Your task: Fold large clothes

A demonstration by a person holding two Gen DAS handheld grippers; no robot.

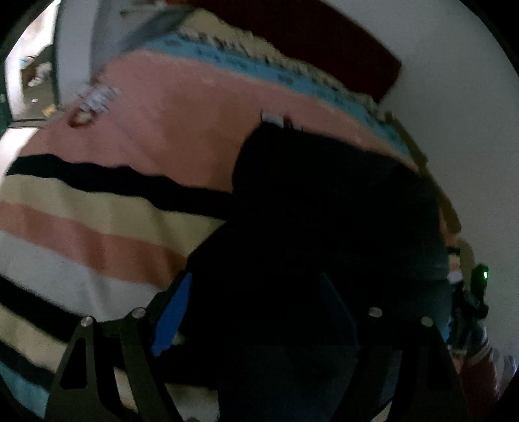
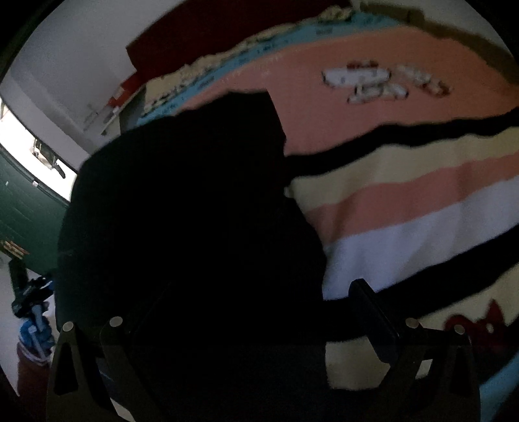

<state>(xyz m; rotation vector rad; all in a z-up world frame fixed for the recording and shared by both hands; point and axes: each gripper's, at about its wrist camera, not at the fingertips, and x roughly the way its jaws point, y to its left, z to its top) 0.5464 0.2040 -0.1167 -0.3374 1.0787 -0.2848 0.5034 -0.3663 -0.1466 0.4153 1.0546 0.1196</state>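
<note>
Left wrist view: a dark garment [image 1: 324, 211] lies on a striped blanket [image 1: 113, 207] that covers a bed. The blanket carries pink, black, cream, white and light-blue bands, with a fringed edge [image 1: 292, 61] along its far side. Beyond the fringe stand a dark red headboard [image 1: 308, 29] and a white wall [image 1: 454, 97]. The pink and cream area to the left of the garment is open. The right side is tight: the blanket edge runs just beside the garment, and the other gripper body with a green light [image 1: 485, 276] shows there.

The left tongs [image 1: 259, 311] are spread, with one blue-faced finger [image 1: 172, 318] at the garment's left border. The dark cloth fills the space between the fingers and hangs over the frame; whether it is pinched cannot be told.

Right wrist view: the same garment [image 2: 181, 211] occupies the centre and left, and its near part covers the right tongs [image 2: 259, 324]. One dark finger [image 2: 373, 318] shows at the cloth's right border, over the white stripe. Whether these tongs are clenched cannot be told. Open blanket [image 2: 405, 181] extends to the right, with small white items [image 2: 373, 81] on the pink band. To the left is a green door [image 2: 26, 211] and bright floor.
</note>
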